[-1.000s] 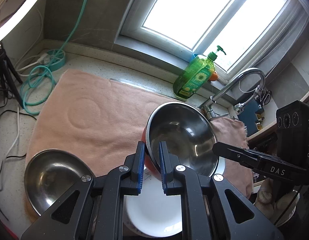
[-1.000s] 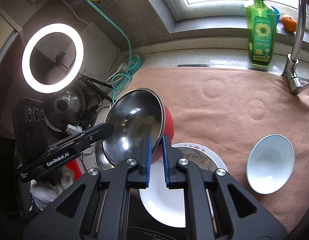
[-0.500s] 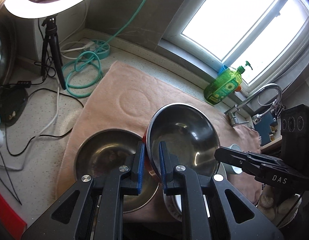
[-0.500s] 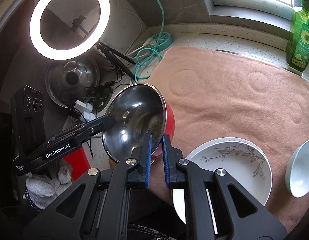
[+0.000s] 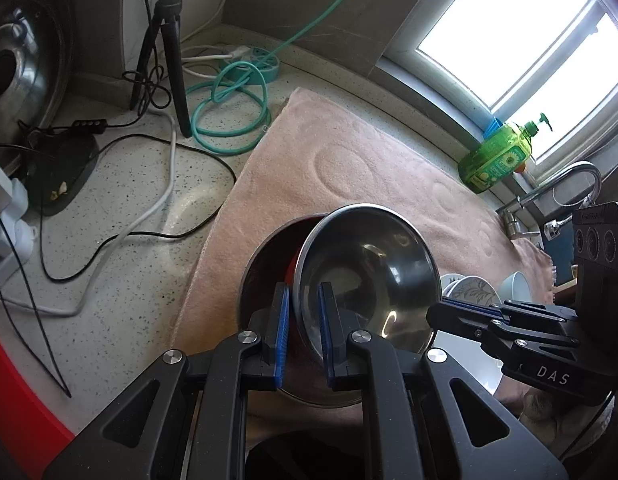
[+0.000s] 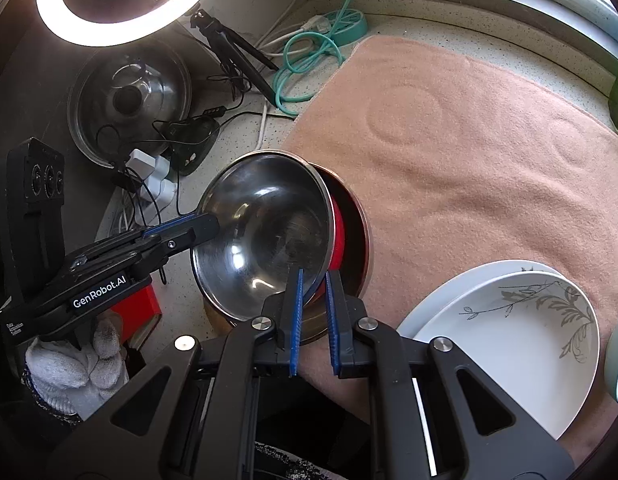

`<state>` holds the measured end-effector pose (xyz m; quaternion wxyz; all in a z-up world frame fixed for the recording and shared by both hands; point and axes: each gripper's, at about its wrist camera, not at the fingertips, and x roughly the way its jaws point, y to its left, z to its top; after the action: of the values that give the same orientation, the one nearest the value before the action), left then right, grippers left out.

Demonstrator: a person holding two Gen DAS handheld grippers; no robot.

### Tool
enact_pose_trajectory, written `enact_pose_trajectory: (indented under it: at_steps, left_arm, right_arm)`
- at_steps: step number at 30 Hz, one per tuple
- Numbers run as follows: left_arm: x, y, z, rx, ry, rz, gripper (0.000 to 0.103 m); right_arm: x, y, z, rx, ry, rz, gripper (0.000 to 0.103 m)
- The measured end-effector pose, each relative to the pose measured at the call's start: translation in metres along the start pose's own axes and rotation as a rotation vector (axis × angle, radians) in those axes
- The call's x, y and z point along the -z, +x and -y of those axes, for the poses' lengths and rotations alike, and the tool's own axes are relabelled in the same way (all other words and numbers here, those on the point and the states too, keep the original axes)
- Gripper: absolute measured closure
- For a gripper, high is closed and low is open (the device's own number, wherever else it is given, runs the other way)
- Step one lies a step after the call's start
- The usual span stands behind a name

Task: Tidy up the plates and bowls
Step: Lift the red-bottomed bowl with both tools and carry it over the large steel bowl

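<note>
Both grippers pinch the red bowl's (image 5: 365,280) rim, left gripper (image 5: 303,334) and right gripper (image 6: 313,316) on opposite sides, keeping it steady. It hangs tilted over the steel bowl (image 5: 261,276) on the towel (image 5: 349,168), probably to nest inside; contact is unclear.

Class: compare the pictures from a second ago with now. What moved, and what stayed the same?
Both grippers, left and right, carried the red-sided steel bowl leftward from above the plates and down over the other steel bowl on the towel. Both stay clamped on its rim.

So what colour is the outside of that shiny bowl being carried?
Red; a strip of the bowl shows behind its steel rim, clearest in the right wrist view.
</note>
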<state>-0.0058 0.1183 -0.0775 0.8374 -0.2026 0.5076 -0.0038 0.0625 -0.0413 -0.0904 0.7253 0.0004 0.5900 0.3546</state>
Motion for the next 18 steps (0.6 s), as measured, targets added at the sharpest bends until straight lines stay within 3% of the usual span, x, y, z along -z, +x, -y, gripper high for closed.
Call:
enact_pose_trajectory:
  at_steps: [18]
  left_arm:
    - [0.004,0.020,-0.007,-0.023,0.024,-0.062,0.091]
  right_arm:
    - [-0.001,0.027,0.003,0.049,-0.002,-0.064,0.090]
